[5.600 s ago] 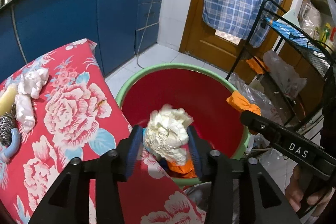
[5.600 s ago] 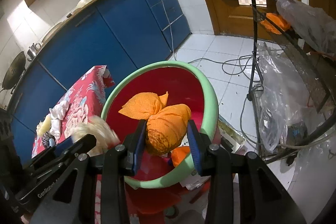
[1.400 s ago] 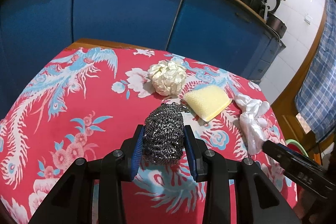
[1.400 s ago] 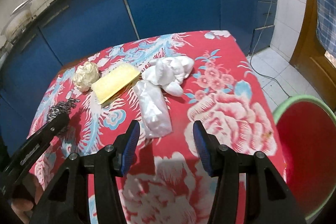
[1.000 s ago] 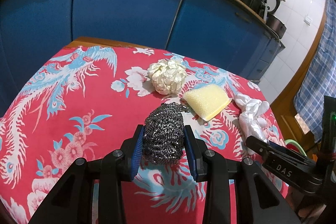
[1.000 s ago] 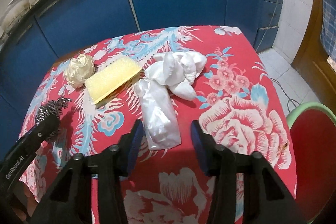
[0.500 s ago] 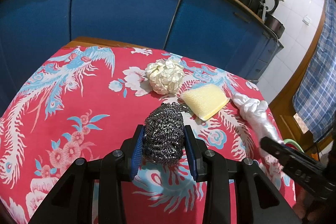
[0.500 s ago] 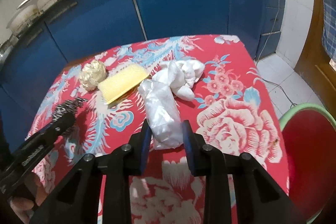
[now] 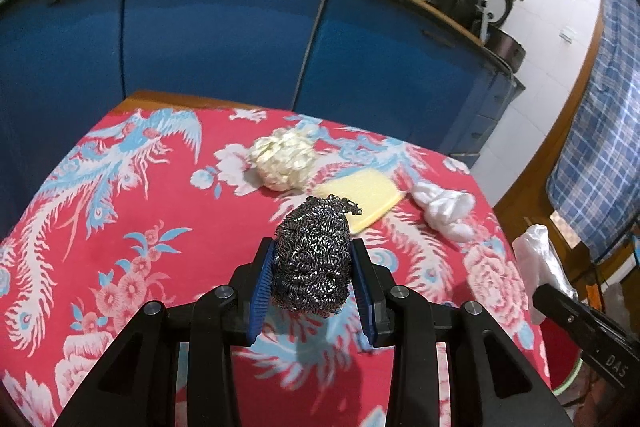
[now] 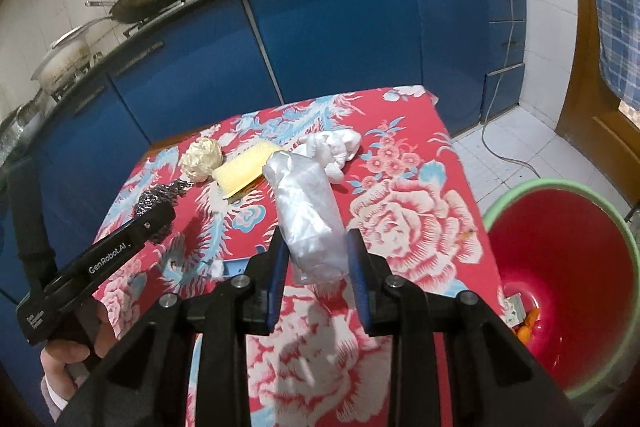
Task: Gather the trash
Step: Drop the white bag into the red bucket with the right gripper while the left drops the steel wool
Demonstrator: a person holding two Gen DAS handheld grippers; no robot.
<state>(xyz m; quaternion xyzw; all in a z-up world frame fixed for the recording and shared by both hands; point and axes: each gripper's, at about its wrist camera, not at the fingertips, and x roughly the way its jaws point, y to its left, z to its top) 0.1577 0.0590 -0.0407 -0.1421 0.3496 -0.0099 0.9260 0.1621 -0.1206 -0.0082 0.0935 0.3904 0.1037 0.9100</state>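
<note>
Plastic bag (image 10: 314,223) now lifted off tablecloth (image 10: 412,227).

Red bin (image 10: 560,259) cut off at right edge (contents partly hidden)

Left gripper (image 9: 314,277) clamped on grey steel-wool scourer (image 9: 312,259), raised; right gripper (image 10: 316,263) pinching crumpled clear plastic bag (image 10: 310,215), lifted.

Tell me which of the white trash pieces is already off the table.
The crumpled clear-white plastic bag, shut between the right gripper fingers. The knotted white bag and cream paper wad lie on the tablecloth.
</note>
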